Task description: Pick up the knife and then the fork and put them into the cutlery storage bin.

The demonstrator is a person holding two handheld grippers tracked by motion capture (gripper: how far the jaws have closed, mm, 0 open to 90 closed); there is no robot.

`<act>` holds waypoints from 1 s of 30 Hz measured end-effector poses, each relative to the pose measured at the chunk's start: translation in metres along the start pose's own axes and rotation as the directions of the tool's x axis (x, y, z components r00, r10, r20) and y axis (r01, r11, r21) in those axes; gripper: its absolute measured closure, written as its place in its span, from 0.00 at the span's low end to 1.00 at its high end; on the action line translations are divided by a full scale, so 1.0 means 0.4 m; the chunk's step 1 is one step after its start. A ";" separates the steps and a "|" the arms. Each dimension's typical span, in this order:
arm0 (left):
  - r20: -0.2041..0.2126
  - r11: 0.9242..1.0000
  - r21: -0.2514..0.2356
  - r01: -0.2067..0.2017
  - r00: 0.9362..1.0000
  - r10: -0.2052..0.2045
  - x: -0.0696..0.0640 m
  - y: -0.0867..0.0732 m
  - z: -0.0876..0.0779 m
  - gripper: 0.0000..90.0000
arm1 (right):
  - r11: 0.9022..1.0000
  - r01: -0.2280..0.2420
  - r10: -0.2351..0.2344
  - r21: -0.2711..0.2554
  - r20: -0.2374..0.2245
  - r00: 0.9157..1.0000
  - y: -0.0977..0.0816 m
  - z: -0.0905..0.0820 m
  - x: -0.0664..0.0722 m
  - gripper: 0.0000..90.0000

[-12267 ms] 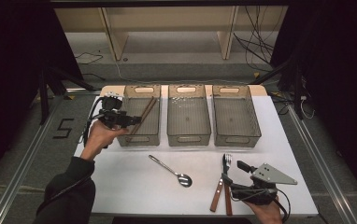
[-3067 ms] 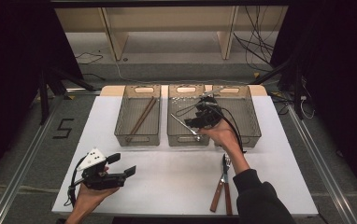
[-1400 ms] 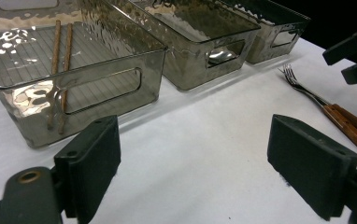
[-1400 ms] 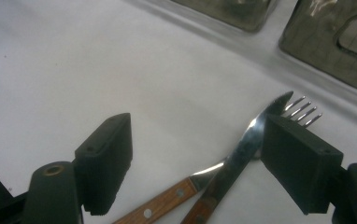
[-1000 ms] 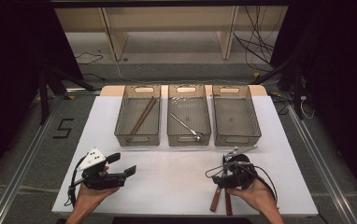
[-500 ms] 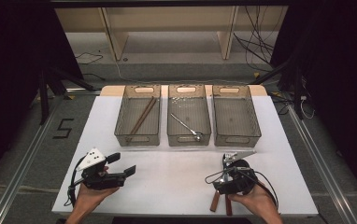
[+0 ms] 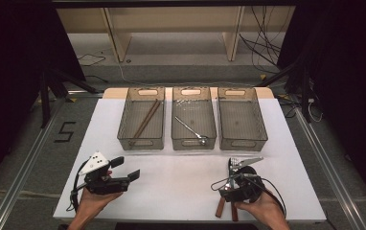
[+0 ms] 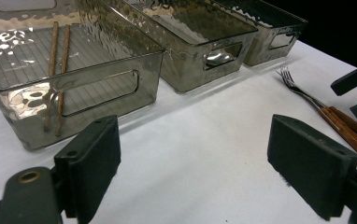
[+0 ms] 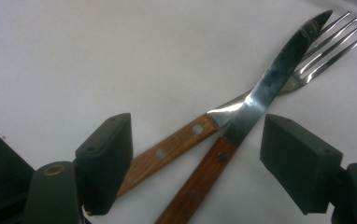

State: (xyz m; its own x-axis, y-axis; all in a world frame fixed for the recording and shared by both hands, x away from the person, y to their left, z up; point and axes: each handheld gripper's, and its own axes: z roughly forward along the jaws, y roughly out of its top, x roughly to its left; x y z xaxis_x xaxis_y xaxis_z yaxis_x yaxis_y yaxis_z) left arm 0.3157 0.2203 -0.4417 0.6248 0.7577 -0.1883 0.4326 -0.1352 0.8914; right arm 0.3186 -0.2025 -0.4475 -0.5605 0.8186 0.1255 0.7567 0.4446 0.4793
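Left tongs [image 7: 123, 178] sit low at the table's near left edge, jaws spread, nothing between them. Right tongs [image 7: 232, 183] hover at the near right over a knife [image 7: 233, 212] and fork [image 7: 232, 163], jaws also apart. White table [image 7: 181, 187] stands on a grey floor [image 7: 23, 158]; a pale wooden shelf frame [image 7: 171, 19] and loose cables [image 7: 267, 43] lie beyond, with dark surrounds on both sides. Three smoky clear bins stand in a row at the far side: left bin [image 7: 142, 117] holds two chopsticks [image 7: 145, 120], middle bin [image 7: 193, 117] a spoon [image 7: 190, 129], right bin [image 7: 241, 117] nothing.

Left gripper view: wide gap between the black jaws, bare table under them. Chopsticks [image 8: 57, 56] lie side by side on the left bin's [image 8: 97, 79] ribbed floor. Fork [image 8: 298, 88] and wooden handles sit off to the right.

Right gripper view: knife [image 9: 260, 98] crosses over the fork [image 9: 326, 42], blade on top. Both have riveted wooden handles, lying between the open jaws, untouched.
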 end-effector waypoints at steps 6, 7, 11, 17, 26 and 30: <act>-0.001 1.000 -0.001 -0.002 1.000 0.002 -0.001 0.000 0.001 0.19 | 1.000 0.004 -0.004 0.022 0.017 1.000 -0.003 -0.005 0.003 0.33; -0.001 1.000 -0.001 -0.002 1.000 0.002 -0.002 0.000 0.002 0.19 | 1.000 0.001 -0.001 0.027 0.018 1.000 -0.005 -0.004 0.003 0.34; 0.001 1.000 0.006 -0.010 1.000 0.010 -0.002 0.000 0.003 0.19 | 0.998 0.004 -0.005 0.058 0.024 1.000 -0.010 0.003 0.004 0.38; 0.002 1.000 0.005 -0.010 1.000 0.010 -0.001 -0.001 0.001 0.19 | 0.994 0.014 -0.020 0.106 0.053 0.998 -0.018 0.009 0.006 0.45; 0.002 1.000 0.005 -0.014 1.000 0.014 0.000 -0.002 -0.001 0.19 | 0.988 0.022 -0.031 0.156 0.058 0.998 -0.026 0.018 0.011 0.51; 0.003 1.000 0.008 -0.014 1.000 0.014 -0.002 -0.001 0.001 0.19 | 0.984 0.025 -0.038 0.177 0.071 0.997 -0.030 0.021 0.012 0.54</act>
State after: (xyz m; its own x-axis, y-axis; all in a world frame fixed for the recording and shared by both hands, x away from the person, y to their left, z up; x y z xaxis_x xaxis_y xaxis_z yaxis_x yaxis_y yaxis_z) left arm 0.3151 0.2196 -0.4422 0.6325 0.7541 -0.1768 0.4290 -0.1511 0.8906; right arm 0.3097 -0.2010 -0.4598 -0.5639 0.8246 0.0453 0.7900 0.5226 0.3205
